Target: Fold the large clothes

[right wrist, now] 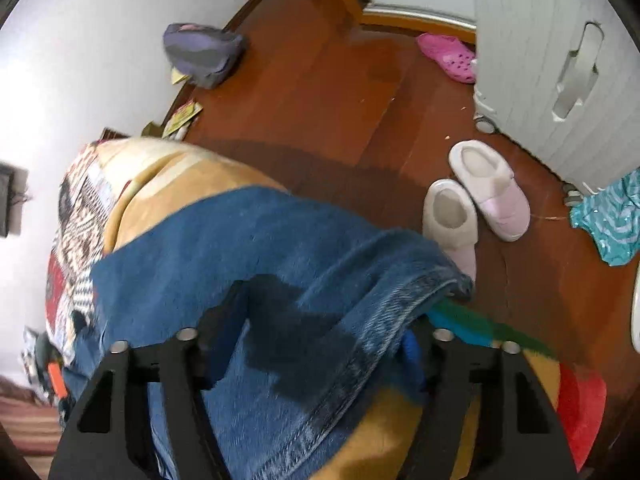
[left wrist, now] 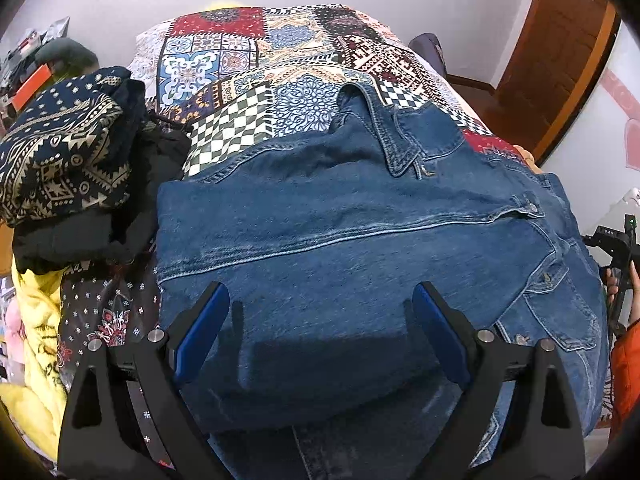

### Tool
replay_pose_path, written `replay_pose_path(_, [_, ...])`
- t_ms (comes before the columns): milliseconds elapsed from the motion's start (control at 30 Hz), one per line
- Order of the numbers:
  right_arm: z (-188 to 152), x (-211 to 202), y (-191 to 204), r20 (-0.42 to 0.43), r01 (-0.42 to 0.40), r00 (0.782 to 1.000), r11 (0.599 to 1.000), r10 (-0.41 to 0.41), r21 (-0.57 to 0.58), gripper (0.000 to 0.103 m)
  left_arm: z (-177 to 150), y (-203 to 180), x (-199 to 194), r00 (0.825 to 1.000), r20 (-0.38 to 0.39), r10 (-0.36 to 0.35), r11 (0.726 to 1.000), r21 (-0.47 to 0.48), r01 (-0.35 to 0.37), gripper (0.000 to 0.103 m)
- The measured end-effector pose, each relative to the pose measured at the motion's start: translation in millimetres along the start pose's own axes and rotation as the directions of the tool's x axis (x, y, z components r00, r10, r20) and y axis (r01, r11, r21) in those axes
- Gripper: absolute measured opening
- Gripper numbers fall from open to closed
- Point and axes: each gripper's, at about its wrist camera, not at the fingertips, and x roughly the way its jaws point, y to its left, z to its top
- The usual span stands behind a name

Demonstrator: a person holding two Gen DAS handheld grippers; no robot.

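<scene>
A blue denim jacket [left wrist: 340,224] lies on the bed's patchwork cover [left wrist: 248,80], folded over itself, collar toward the far side. My left gripper [left wrist: 320,316] hovers just above its near fold, open wide, and the blue pads [left wrist: 200,332] touch nothing. At the right edge of the left wrist view a hand holds my right gripper [left wrist: 622,240]. In the right wrist view the jacket's edge [right wrist: 280,248] drapes over the tan blanket [right wrist: 172,172] at the bedside. It lies flat between the spread fingers of my right gripper [right wrist: 324,316], and its hem covers the right fingertip.
Left of the jacket is a pile: a navy patterned cloth [left wrist: 60,152], black clothes [left wrist: 160,160] and a yellow garment [left wrist: 36,320]. On the wooden floor [right wrist: 320,100] beside the bed are two pale slippers [right wrist: 480,200], a pink clog [right wrist: 448,56], a purple bag [right wrist: 204,52] and a bright rug [right wrist: 580,400].
</scene>
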Motion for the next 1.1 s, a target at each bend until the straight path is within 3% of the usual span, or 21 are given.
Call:
replay_pose_path(33, [0.7, -2.0, 2.1, 0.013, 0.017, 1.000, 1.000, -0.017, 0.000, 0.036, -1.1, 0.7, -0.7, 1.000, 0.001, 0.003, 1.000, 0.000, -0.003, 0.093])
replay_pose_path(100, [-0.9, -9.3, 9.7, 0.046, 0.084, 0.996, 0.996, -0.082, -0.028, 0.018, -2.7, 1.3, -2.8, 1.000, 0.007, 0.011, 1.000, 0.003, -0.011, 0.093])
replay_pose_path(133, [-1.1, -12.3, 12.6, 0.061, 0.095, 0.994, 0.995, -0.092, -0.044, 0.015, -3.9, 1.5, -4.7, 1.000, 0.014, 0.013, 1.000, 0.007, -0.013, 0.093])
replay_pose_path(233, [-8.3, -37.0, 32.3, 0.153, 0.139, 0.981, 0.981, -0.118, -0.139, 0.012, -6.3, 0.9, -8.6, 1.000, 0.022, 0.019, 1.000, 0.020, -0.019, 0.093])
replay_pose_path(333, [-16.5, -73.1, 62.5, 0.258, 0.154, 0.962, 0.957, -0.088, -0.246, 0.011, -7.7, 0.1, -11.7, 0.999, 0.030, 0.025, 0.999, 0.038, -0.026, 0.093])
replay_pose_path(433, [-27.4, -109.2, 100.8, 0.329, 0.124, 0.944, 0.925, 0.001, -0.360, 0.011, -9.2, -1.4, -16.3, 0.999, 0.042, 0.024, 0.998, 0.049, -0.026, 0.093])
replay_pose_path(533, [-49.3, -140.6, 144.1, 0.354, 0.069, 0.926, 0.867, 0.128, -0.494, 0.011, -11.0, -0.8, -23.3, 0.998, 0.056, 0.005, 0.999, 0.043, -0.008, 0.093])
replay_pose_path(633, [-81.4, -156.1, 183.2, 0.325, 0.024, 0.918, 0.783, 0.229, -0.621, 0.011, -11.5, 0.0, -27.4, 0.998, 0.069, 0.007, 0.999, 0.047, -0.010, 0.093])
replay_pose_path(767, [-125.3, -146.0, 216.6, 0.231, -0.031, 0.932, 0.698, 0.279, -0.716, 0.011, -15.4, 0.6, -31.1, 0.997, 0.077, 0.022, 0.997, 0.066, -0.027, 0.093])
replay_pose_path(933, [-168.2, -88.0, 226.7, 0.084, -0.057, 0.979, 0.638, 0.188, -0.768, 0.011, -20.6, 6.1, -35.8, 0.997, 0.075, 0.013, 0.998, 0.068, -0.019, 0.093])
replay_pose_path(1100, [-191.7, -40.8, 214.2, -0.031, -0.054, 0.998, 0.638, 0.048, -0.768, 0.014, -25.3, 12.8, -35.0, 0.998, 0.068, 0.007, 0.998, 0.055, -0.010, 0.093])
